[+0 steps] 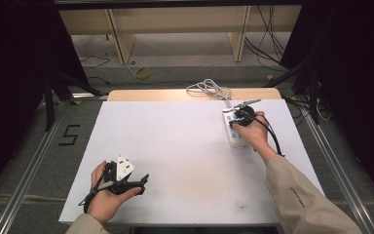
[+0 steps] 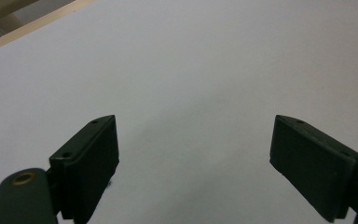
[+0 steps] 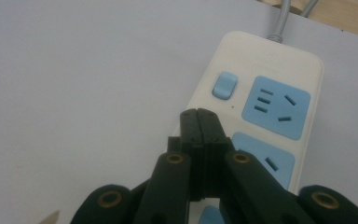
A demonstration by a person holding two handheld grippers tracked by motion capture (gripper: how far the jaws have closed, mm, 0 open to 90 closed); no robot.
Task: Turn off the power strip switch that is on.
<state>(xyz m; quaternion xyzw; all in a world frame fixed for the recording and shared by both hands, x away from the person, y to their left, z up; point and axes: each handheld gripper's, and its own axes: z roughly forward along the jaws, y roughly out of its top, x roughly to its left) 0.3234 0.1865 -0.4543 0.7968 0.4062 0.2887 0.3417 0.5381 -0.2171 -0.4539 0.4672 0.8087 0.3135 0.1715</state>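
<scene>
Right gripper view: closed right gripper [image 3: 199, 122] over power strip [image 3: 270, 93]

Left gripper [image 2: 196, 161] jaws spread; right gripper [image 3: 199, 122] jaws closed.

A white board [image 1: 185, 161] covers the table; a white power strip [image 1: 234, 130] lies by its far right edge, grey cord [image 1: 208, 88] coiled beyond.

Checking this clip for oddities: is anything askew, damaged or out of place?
Nothing stands out. The power strip lies flat on the white table, its cable coiled off the far edge. Right gripper is shut above it; left gripper is open, empty.
</scene>
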